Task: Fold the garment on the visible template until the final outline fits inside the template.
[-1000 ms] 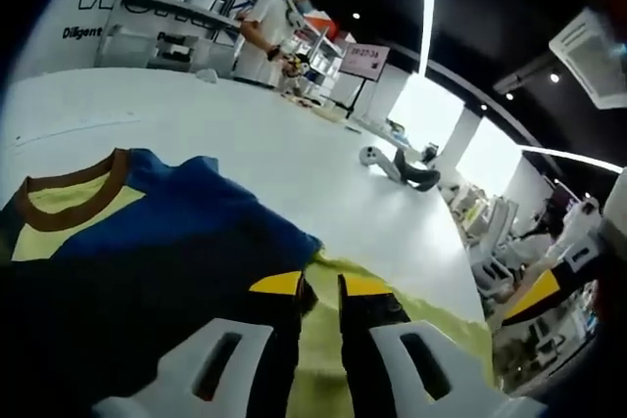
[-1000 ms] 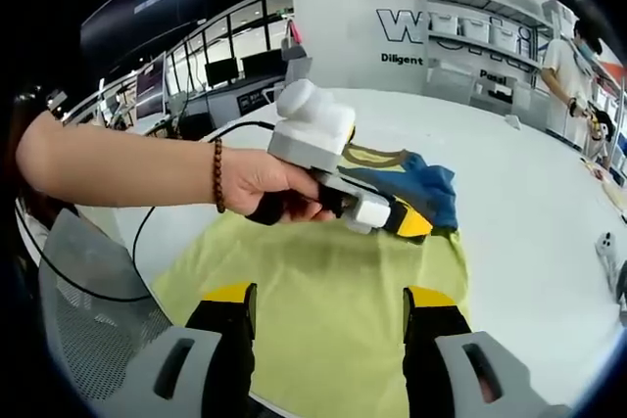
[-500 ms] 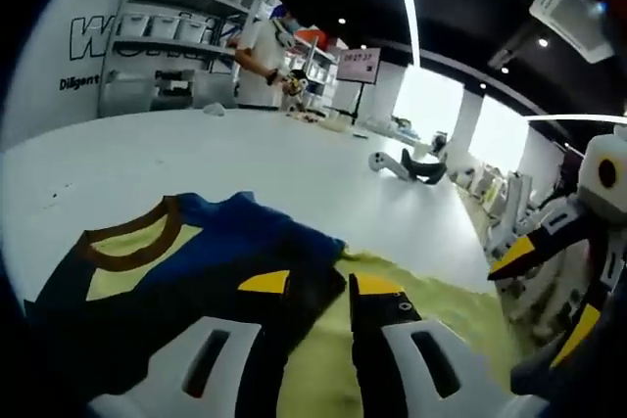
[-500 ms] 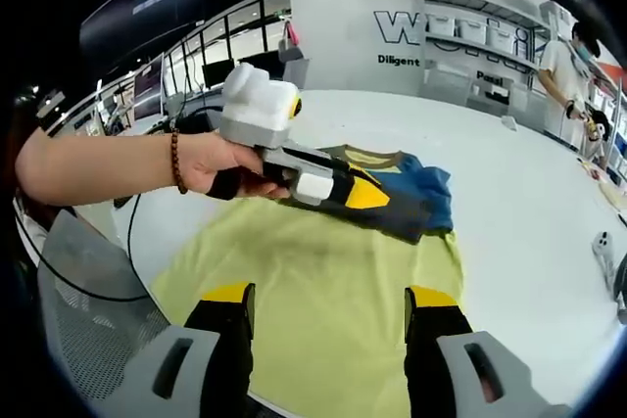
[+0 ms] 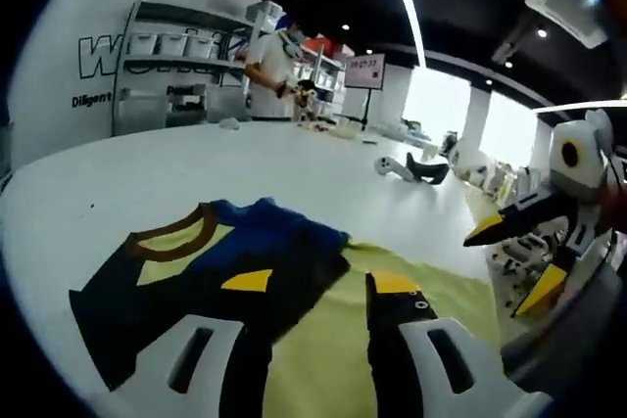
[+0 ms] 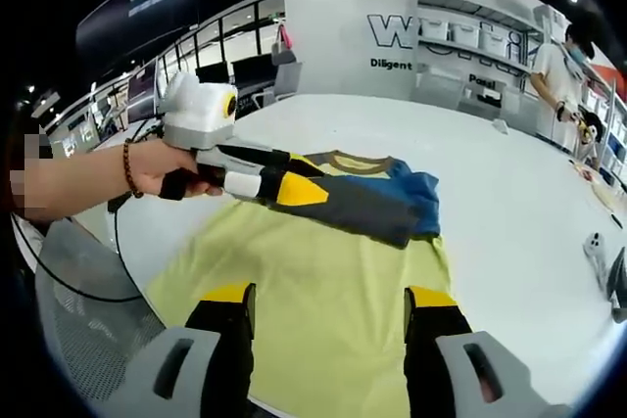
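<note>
both sets of jaws wide apart, gripping nothing: left gripper hovers centre-left over the garment, right gripper low in frame. yellow shirt lies mid-frame on the white counter, blue-and-dark top portion folded down, likely mid-fold.

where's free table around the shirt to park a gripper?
Bare white table runs right of the shirt toward the handheld devices at the far edge, and beyond the collar up to the shelving wall. Crowded: the shirt's left side, where the left gripper hangs over the folded blue part, with a cable at that table edge.
</note>
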`<act>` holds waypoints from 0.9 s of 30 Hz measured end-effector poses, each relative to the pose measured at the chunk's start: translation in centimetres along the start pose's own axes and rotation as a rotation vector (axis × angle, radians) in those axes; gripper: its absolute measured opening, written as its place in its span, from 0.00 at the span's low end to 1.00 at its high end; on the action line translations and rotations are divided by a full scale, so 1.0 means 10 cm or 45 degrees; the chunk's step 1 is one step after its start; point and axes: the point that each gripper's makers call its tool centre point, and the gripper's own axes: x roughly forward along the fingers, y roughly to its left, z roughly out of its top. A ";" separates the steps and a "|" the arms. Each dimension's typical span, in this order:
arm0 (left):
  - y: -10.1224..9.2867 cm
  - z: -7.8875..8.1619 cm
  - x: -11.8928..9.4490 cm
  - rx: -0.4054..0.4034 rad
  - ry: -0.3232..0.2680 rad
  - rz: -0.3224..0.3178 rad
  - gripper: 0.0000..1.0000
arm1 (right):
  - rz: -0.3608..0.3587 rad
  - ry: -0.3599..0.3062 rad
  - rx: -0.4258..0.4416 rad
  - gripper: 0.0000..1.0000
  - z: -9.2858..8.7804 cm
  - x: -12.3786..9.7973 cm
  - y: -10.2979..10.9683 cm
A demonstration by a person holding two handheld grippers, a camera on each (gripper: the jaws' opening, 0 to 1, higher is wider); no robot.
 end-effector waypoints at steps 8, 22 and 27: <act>-0.07 -0.12 -0.39 0.032 0.042 0.027 0.37 | -0.024 0.005 0.010 0.58 -0.01 -0.01 -0.05; -0.17 -0.45 -1.13 -0.070 0.087 0.157 0.37 | -0.083 0.013 0.051 0.58 -0.14 -0.11 -0.17; -0.29 -0.55 -1.37 -0.161 0.126 0.170 0.38 | -0.112 0.035 0.056 0.57 -0.22 -0.15 -0.22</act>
